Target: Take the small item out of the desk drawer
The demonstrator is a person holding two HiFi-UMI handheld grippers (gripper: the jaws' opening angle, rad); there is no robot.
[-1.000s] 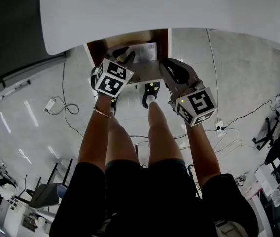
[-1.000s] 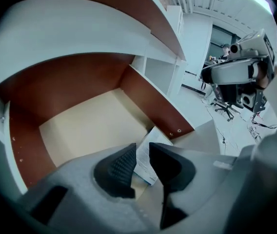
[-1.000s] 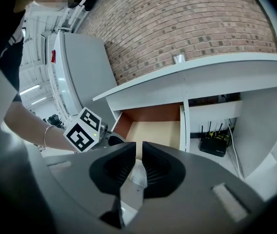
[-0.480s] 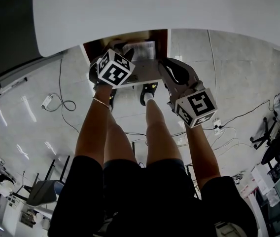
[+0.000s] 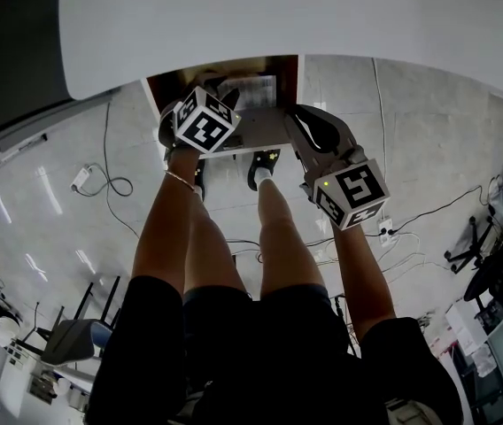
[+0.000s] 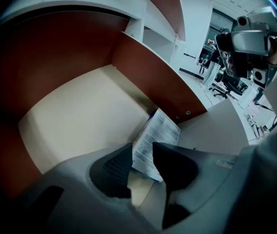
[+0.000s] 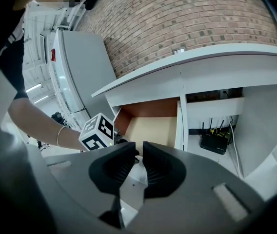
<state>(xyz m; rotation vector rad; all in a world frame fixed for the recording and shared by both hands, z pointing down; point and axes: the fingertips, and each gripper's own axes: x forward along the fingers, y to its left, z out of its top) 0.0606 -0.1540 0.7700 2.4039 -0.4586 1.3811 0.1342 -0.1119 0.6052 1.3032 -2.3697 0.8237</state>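
Under the white desk top (image 5: 278,16) the drawer (image 5: 265,131) stands pulled out, brown-walled with a pale floor (image 6: 89,116). A printed leaflet-like packet (image 6: 160,128) lies at its right side, also in the head view (image 5: 256,89). My left gripper (image 6: 142,152) points down into the drawer just above the near end of that packet. Its jaws have just been opening, and its pads do not press on the packet. My right gripper (image 7: 139,150) is nearly shut on the drawer's white front panel (image 7: 131,179), at the front's right end in the head view (image 5: 297,120).
The person's legs and shoes (image 5: 269,162) stand right under the drawer front. Cables and a power strip (image 5: 101,184) lie on the tiled floor. A black router (image 7: 214,143) sits in the desk's right bay. A white cabinet (image 7: 80,67) and a brick wall stand behind.
My left gripper has sunk from the drawer's front edge into the drawer, and its marker cube has turned. The right gripper has kept its place on the drawer front.
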